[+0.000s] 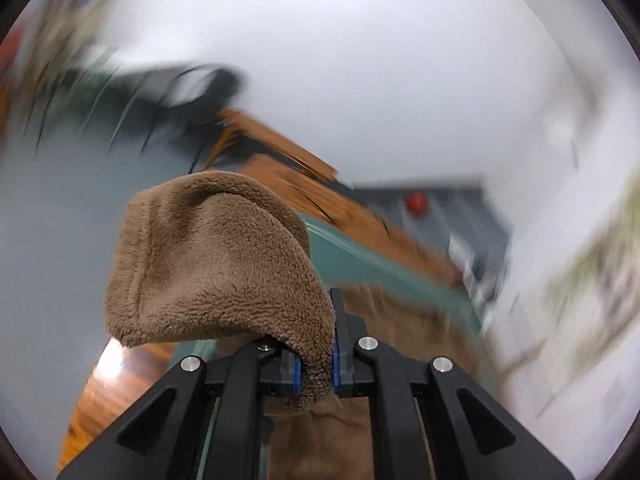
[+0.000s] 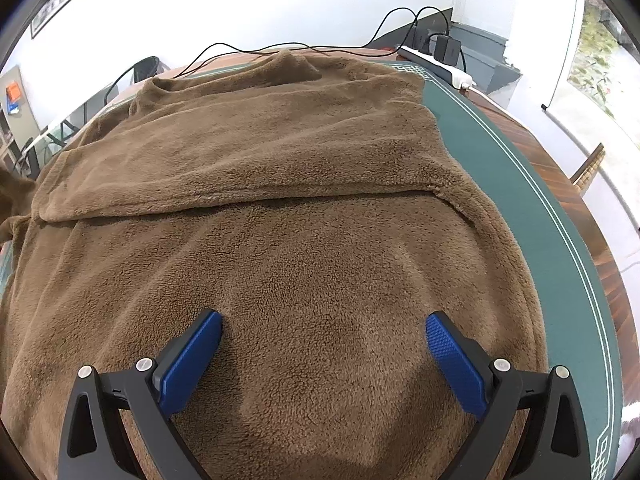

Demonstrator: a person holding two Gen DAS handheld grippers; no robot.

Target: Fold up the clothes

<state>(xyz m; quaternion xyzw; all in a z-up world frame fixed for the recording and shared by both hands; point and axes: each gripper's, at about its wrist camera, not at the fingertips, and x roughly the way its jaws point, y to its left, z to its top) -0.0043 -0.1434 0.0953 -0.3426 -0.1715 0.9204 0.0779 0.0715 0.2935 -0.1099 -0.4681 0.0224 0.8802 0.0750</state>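
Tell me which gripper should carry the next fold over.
Left. The left gripper is already shut on a corner of the brown fleece, lifted off the table. The right gripper is open, hovering over the flat fleece, holding nothing.

One brown fleece garment (image 2: 280,208); one green-topped table (image 2: 520,184); one white power strip (image 2: 436,65) — two black adapters (image 2: 446,49) plugged in; two grippers — left (image 1: 314,372), right (image 2: 323,334); one red ball (image 1: 416,202).

L claw (image 1: 314,376) clamped tight, raised; R claw (image 2: 324,332) wide apart, low.
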